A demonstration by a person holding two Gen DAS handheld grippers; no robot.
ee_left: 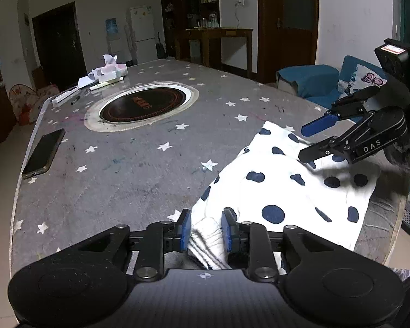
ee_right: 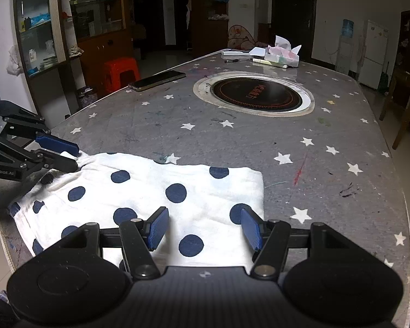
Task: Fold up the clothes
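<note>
Star-print table (ee_right: 259,142) fills both views. Left gripper (ee_left: 205,229) pinches a bunched white edge of the dotted cloth (ee_right: 155,191) at 6 o'clock; right gripper (ee_right: 205,228) hangs spread wide over it. Phone (ee_left: 43,153) at 9, burner (ee_left: 145,106) at 12, tissue box (ee_left: 112,69) beyond.

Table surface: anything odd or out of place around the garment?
Yes. The star-patterned table cover carries pen scribbles and a red streak right of the polka-dot garment. A phone overhangs its far-left edge.
</note>
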